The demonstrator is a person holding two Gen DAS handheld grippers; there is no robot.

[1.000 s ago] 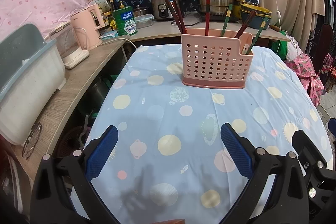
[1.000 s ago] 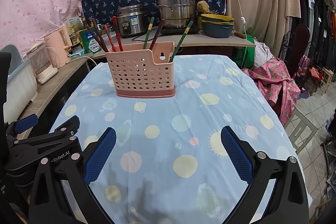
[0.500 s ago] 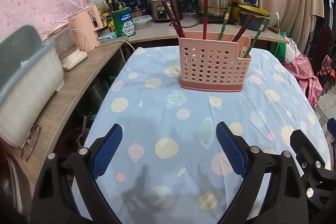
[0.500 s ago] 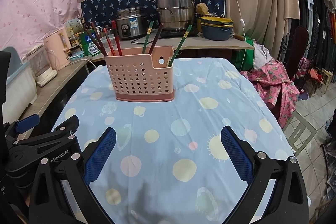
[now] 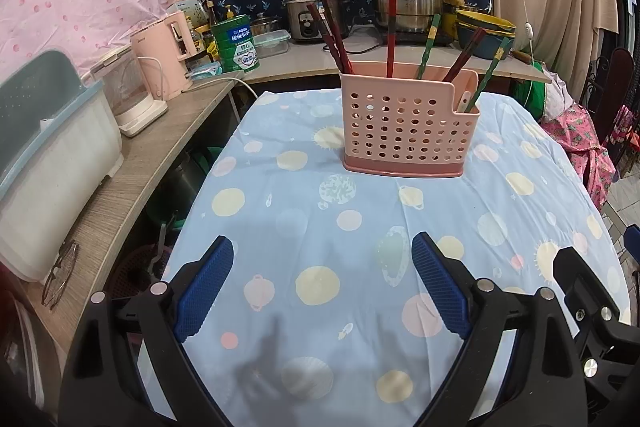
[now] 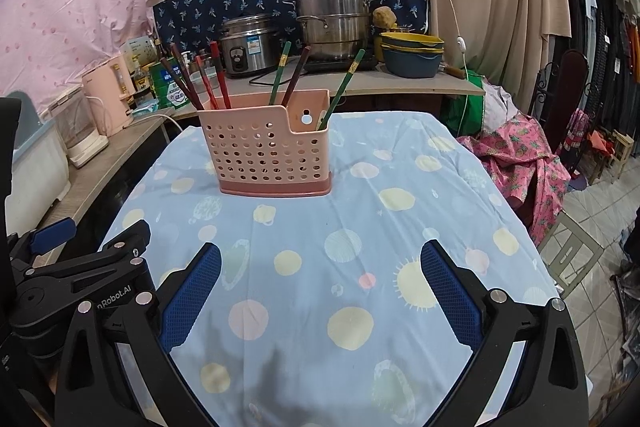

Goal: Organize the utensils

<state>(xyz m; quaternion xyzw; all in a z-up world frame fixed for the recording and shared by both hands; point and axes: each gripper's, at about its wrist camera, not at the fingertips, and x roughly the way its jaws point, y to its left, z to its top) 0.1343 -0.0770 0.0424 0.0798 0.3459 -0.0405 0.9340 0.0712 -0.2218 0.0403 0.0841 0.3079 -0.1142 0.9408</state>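
- Since a second ago, the left gripper (image 5: 322, 285) has narrowed its spread slightly; both views have barely shifted.
- Both it and the right gripper (image 6: 320, 293) hang spread and empty over the tablecloth (image 5: 360, 307).
- Chopsticks (image 5: 390, 39) stand in the pink holder (image 5: 404, 127) mid-table, well apart from either gripper.
- Likely light, stiff, slick; pinch one by its upper shaft.

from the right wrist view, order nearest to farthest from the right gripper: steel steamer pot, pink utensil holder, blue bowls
1. pink utensil holder, on the table, ahead and left of the right gripper
2. blue bowls, back counter, right
3. steel steamer pot, counter, slightly farther back; close to the bowls
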